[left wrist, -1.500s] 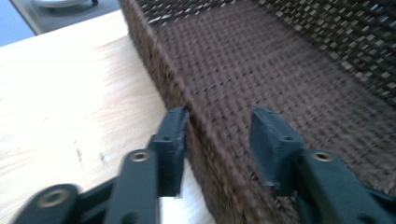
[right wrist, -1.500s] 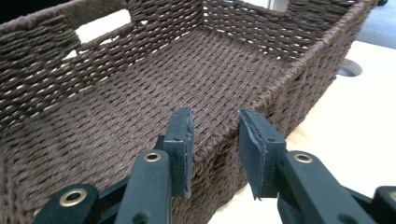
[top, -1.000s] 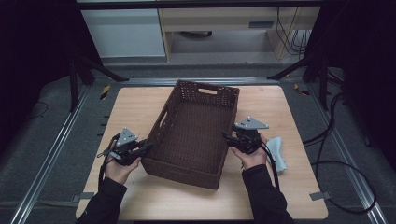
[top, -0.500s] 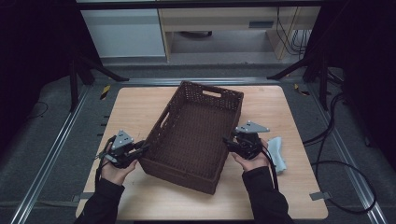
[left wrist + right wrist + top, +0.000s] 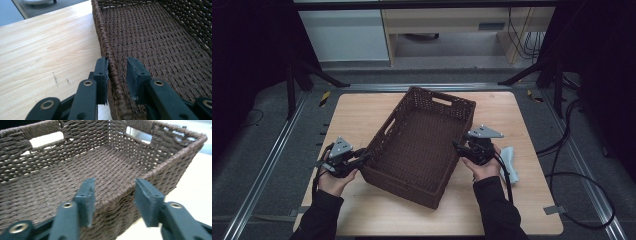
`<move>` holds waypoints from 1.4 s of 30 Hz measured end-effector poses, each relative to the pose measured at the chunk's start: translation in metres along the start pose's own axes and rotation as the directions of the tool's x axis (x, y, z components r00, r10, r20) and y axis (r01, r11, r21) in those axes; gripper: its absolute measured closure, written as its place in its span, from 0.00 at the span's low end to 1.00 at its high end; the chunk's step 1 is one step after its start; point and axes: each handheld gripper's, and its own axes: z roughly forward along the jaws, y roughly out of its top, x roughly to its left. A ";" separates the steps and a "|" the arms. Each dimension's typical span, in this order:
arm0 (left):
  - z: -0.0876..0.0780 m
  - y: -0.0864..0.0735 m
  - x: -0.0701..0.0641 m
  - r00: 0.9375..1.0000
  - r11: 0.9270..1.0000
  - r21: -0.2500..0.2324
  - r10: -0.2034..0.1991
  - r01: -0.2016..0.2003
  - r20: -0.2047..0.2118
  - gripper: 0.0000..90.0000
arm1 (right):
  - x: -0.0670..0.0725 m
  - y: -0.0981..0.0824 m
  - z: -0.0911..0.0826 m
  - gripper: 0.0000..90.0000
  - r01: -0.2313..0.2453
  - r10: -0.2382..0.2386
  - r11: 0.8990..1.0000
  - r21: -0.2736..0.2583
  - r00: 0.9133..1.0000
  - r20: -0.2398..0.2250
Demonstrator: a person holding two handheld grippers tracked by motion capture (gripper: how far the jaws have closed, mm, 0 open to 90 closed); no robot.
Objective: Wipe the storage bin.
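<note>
Brown woven basket (image 5: pixel 422 145) sits skewed on wooden tabletop (image 5: pixel 357 115), empty.

Left gripper (image 5: pixel 117 75): jaws straddle near-left rim; outer pad touches weave, inner pad stands clear. Jaws have just been opening; rim between them, not clamped.

Right gripper (image 5: pixel 115 195): jaws apart over right rim, gap both sides.

Pale blue cloth (image 5: pixel 510 159) lies just beside right hand.

Judgement: turning or shifting basket. Seat both rims deep between pads, close evenly, move both hands together; avoid dragging the cloth.
</note>
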 end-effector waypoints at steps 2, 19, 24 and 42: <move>-0.002 -0.001 0.000 1.000 1.000 0.005 -0.001 0.001 -0.010 0.81 | 0.002 0.001 -0.001 0.63 0.002 -0.002 1.000 0.016 1.000 0.005; -0.001 0.000 0.010 0.999 0.999 -0.014 -0.035 0.034 -0.028 0.80 | -0.004 0.002 -0.013 0.52 0.009 -0.009 1.000 0.007 0.999 0.032; -0.002 0.001 0.009 0.998 1.000 0.004 -0.023 0.023 -0.055 0.85 | -0.010 -0.002 -0.005 0.56 -0.027 0.027 1.000 -0.003 1.000 -0.001; 0.004 0.003 0.023 0.996 0.999 -0.035 -0.034 0.031 -0.087 0.74 | -0.010 0.000 -0.009 0.51 0.002 -0.002 1.000 0.002 1.000 0.019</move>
